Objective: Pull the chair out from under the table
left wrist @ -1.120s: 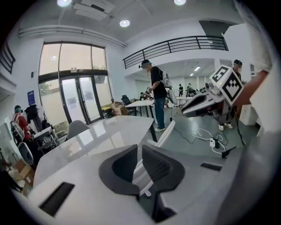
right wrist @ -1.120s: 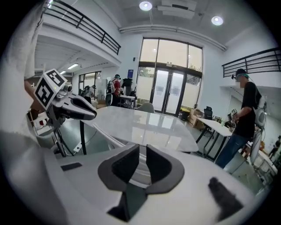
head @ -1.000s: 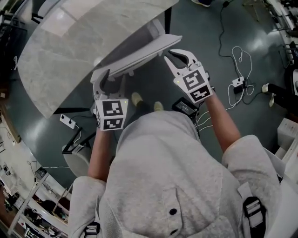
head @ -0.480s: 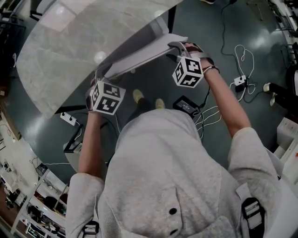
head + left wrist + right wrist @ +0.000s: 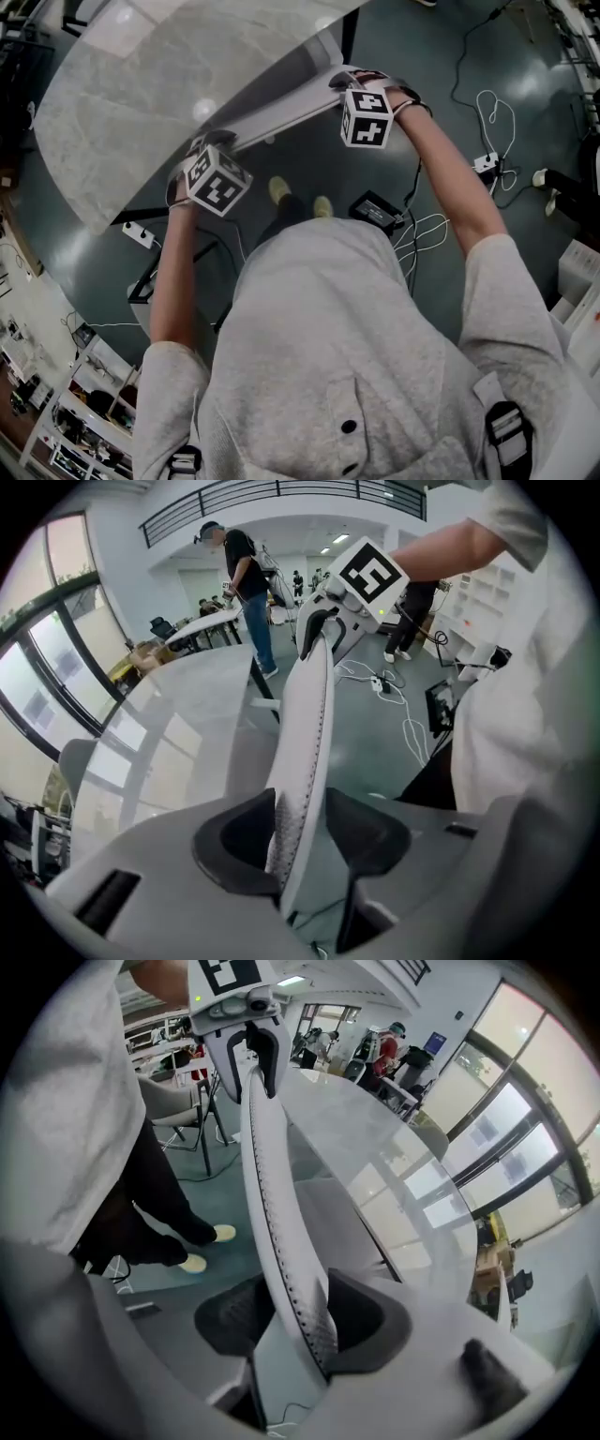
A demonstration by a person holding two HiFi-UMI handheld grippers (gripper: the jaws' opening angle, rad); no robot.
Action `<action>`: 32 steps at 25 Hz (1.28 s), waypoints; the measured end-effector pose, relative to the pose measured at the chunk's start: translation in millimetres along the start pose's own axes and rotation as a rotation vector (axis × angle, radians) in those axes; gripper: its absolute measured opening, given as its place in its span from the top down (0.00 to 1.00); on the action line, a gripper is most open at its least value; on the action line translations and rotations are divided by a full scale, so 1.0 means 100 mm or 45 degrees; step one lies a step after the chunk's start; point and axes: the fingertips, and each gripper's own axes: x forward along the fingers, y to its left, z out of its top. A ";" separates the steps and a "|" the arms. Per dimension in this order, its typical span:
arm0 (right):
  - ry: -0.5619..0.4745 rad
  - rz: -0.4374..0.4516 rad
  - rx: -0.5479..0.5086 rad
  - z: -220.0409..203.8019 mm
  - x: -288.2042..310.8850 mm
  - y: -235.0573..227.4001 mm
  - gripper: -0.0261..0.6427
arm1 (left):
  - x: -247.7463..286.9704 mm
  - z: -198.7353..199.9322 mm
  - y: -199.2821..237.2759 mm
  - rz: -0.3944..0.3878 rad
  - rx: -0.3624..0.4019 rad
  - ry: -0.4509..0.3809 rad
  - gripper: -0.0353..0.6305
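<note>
Fingers (image 5: 236, 834) straddle chair backrest (image 5: 310, 714) unclenched: left gripper (image 5: 300, 825) just closing, right gripper (image 5: 292, 1314) just opened.

Grey hooded top (image 5: 328, 328), 2 black strap buckles (image 5: 511, 424), pale shoes (image 5: 277, 192).

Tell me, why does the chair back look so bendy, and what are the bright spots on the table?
Left and right gripper views: wide-angle lenses bow the white chair back and darken the corners. Head view: the spots are lights reflected in the glossy table; its edges curve too.
</note>
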 end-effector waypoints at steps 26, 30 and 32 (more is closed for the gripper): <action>0.075 0.025 -0.219 0.07 0.29 0.33 0.86 | 0.17 -0.05 -0.25 -0.407 0.281 0.195 0.67; 0.081 0.016 -0.222 0.03 0.28 0.37 0.88 | 0.28 -0.11 -0.25 -0.341 0.291 0.143 0.75; 0.082 0.014 -0.216 0.01 0.28 0.39 0.88 | 0.33 -0.19 -0.22 -0.290 0.300 0.142 0.75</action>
